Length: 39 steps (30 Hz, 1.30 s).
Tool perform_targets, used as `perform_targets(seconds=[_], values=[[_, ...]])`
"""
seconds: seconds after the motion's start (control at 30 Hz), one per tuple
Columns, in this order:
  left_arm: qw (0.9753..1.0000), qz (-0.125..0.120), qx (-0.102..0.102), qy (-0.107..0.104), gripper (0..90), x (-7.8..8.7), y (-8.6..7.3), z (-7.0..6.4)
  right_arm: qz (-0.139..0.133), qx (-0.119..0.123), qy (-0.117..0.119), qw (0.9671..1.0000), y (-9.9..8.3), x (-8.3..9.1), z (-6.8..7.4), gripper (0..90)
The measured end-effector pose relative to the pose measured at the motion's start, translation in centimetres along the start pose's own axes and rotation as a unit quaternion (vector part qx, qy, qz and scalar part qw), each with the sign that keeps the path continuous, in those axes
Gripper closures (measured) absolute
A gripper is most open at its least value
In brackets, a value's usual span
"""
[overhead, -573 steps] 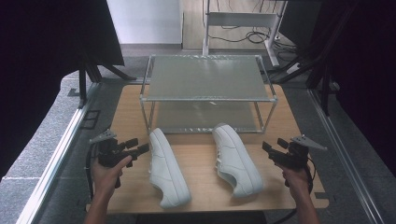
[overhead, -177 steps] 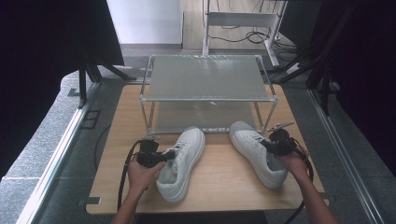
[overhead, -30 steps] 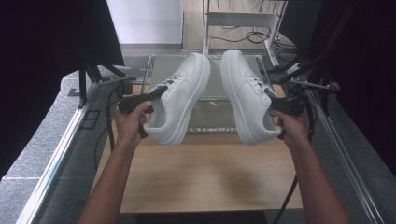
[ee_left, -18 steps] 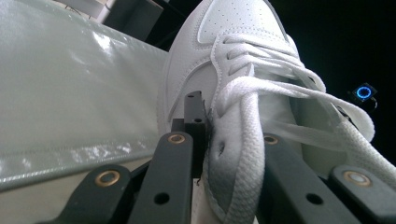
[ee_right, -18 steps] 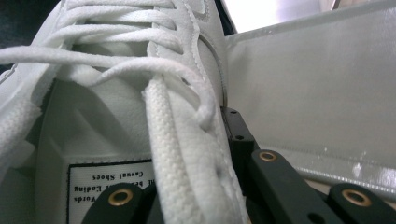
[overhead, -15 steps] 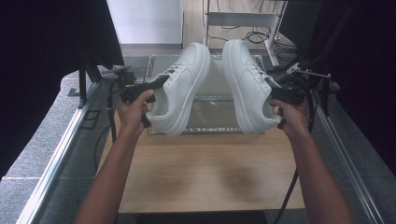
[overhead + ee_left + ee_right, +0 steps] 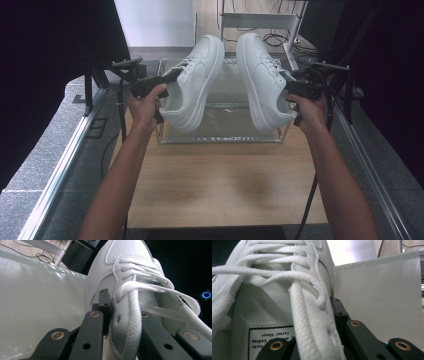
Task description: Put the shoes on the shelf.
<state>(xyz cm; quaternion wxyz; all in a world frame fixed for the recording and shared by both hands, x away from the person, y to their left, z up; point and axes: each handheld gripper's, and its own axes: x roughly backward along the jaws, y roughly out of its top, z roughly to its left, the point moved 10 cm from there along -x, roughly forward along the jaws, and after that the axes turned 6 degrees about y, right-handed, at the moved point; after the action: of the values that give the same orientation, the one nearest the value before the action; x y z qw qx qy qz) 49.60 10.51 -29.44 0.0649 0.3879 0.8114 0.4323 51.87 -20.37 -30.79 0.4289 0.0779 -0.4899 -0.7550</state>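
Observation:
Two white lace-up sneakers hang in the air above the frosted top of a metal shelf rack (image 7: 225, 107). My left gripper (image 7: 167, 80) is shut on the left sneaker (image 7: 195, 80), pinching its collar edge beside the laces (image 7: 140, 290). The right sneaker (image 7: 260, 80) is held the same way, with my right gripper (image 7: 292, 82) shut on its collar next to the tongue label (image 7: 272, 336). Both shoes point toes away from me, soles facing outward and down. Under each shoe lies the frosted shelf top (image 7: 37, 295) (image 7: 382, 295).
The rack stands at the far end of a wooden table (image 7: 220, 185). Black stands and cables (image 7: 120, 70) flank it on both sides, with a white frame (image 7: 260, 20) behind. The near tabletop is bare wood.
Both sneakers, taken from the table earlier, have risen higher and moved farther forward over the rack's top in the last second. Both grips are unchanged.

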Motion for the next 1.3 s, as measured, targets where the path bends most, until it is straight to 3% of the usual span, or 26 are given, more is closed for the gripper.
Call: perform_targets(seconds=[0.1, 0.27, 0.43, 0.7, 1.13, 1.3], values=[[1.0, -0.003, 0.005, 0.007, 82.7, -0.3, 0.4, 0.2, 0.002, -0.009, -0.007, 0.9999, 0.5, -0.4, -0.3, 86.1], [0.9998, -0.002, 0.013, 0.014, 82.7, -0.6, 0.7, 0.7, 0.005, -0.002, -0.021, 0.9998, 1.1, -0.6, -0.3, 86.1], [0.9992, -0.002, 0.011, 0.039, 82.6, -1.2, 1.3, 1.5, 0.002, -0.001, -0.021, 0.9998, 1.9, -1.3, 0.2, 86.0], [0.9983, -0.006, 0.027, 0.052, 82.7, -2.2, 2.0, 2.7, 0.003, -0.003, -0.032, 0.9995, 2.5, -2.9, -0.1, 86.0], [0.9969, -0.002, 0.031, 0.072, 82.4, -3.3, 2.3, 3.4, 0.003, -0.021, -0.039, 0.999, 2.1, -5.0, -1.0, 85.8], [0.9959, -0.004, 0.033, 0.084, 82.3, -4.0, 2.7, 3.6, 0.009, -0.023, -0.061, 0.9978, 2.3, -6.1, -1.6, 85.7]])
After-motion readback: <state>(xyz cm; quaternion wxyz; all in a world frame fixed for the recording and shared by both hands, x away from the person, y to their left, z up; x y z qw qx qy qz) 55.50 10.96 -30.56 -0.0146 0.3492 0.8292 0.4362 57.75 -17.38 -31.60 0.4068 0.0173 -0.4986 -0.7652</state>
